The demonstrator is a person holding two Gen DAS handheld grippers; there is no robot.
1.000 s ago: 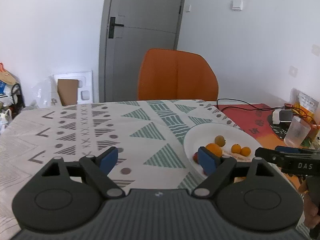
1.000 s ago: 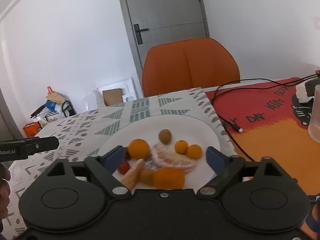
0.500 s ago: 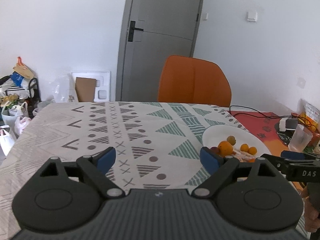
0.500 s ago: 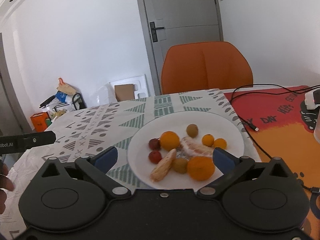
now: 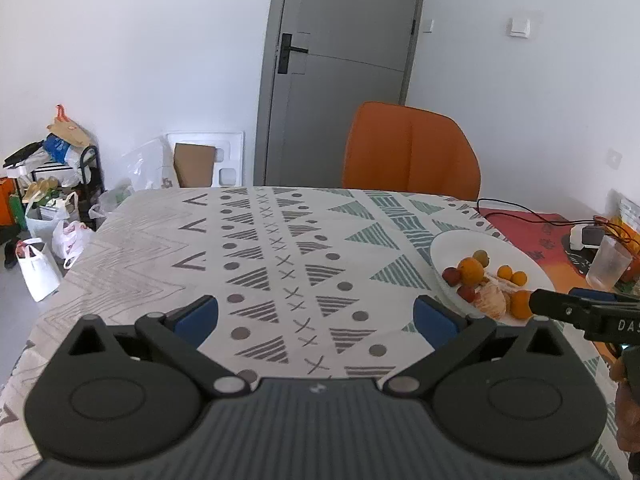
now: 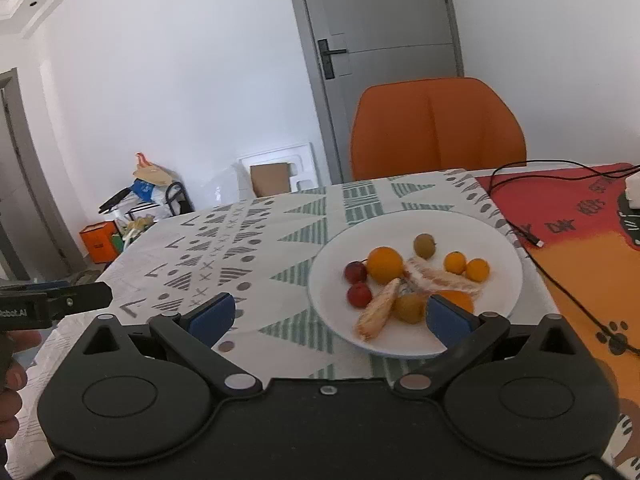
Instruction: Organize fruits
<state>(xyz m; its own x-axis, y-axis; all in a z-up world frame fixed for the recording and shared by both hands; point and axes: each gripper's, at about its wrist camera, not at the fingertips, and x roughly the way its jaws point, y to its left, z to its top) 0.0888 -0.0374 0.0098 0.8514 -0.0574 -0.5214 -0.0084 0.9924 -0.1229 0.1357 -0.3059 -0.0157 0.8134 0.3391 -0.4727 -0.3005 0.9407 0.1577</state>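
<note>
A white plate (image 6: 496, 240) on the patterned tablecloth holds several fruits: an orange (image 6: 385, 264), two red fruits (image 6: 355, 273), a brownish kiwi-like fruit (image 6: 424, 245), two small orange fruits (image 6: 455, 262) and peeled citrus segments (image 6: 378, 316). My right gripper (image 6: 327, 317) is open and empty, just in front of the plate's near-left edge. My left gripper (image 5: 316, 315) is open and empty above the bare cloth; the plate (image 5: 448, 244) lies to its right. The right gripper's finger (image 5: 560, 307) shows at the right edge of the left wrist view.
An orange chair (image 5: 410, 152) stands behind the table, before a grey door (image 5: 340, 68). A red-orange mat (image 6: 580, 224) with a black cable (image 6: 520, 236) lies right of the plate. A clear plastic cup (image 5: 608, 256) stands at the far right. Bags clutter the floor (image 5: 44, 216) on the left.
Both grippers have pulled back and risen away from the plate, staying open. The left view now shows more of the cloth; the plate sits farther off in both views.
</note>
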